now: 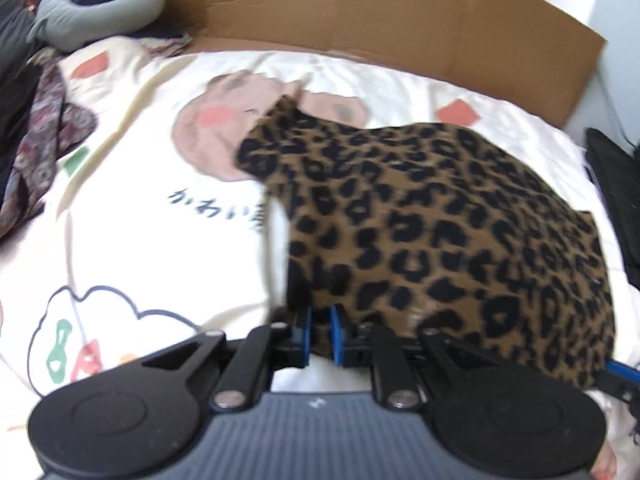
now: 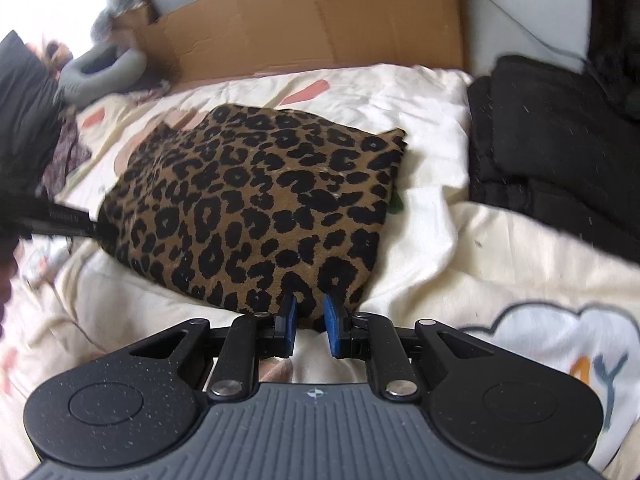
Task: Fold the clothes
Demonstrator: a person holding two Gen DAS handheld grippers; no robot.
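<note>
A leopard-print garment (image 1: pixel 440 220) lies folded on the cream cartoon bedspread (image 1: pixel 140 220). My left gripper (image 1: pixel 321 314) is shut on its near left corner, with cloth pinched between the blue pads. In the right wrist view the same leopard-print garment (image 2: pixel 260 208) spreads ahead, and my right gripper (image 2: pixel 309 304) is shut on its near right corner. The left gripper (image 2: pixel 64 220) also shows there as a black bar at the garment's left corner. Part of the right gripper (image 1: pixel 618 378) peeks in at the lower right of the left wrist view.
A large cardboard box (image 1: pixel 360 4) stands along the bed's far side. A grey neck pillow (image 1: pixel 92 12) and a paisley cloth (image 1: pixel 40 140) lie at the far left. A stack of black clothes (image 2: pixel 560 140) sits at the bed's right edge.
</note>
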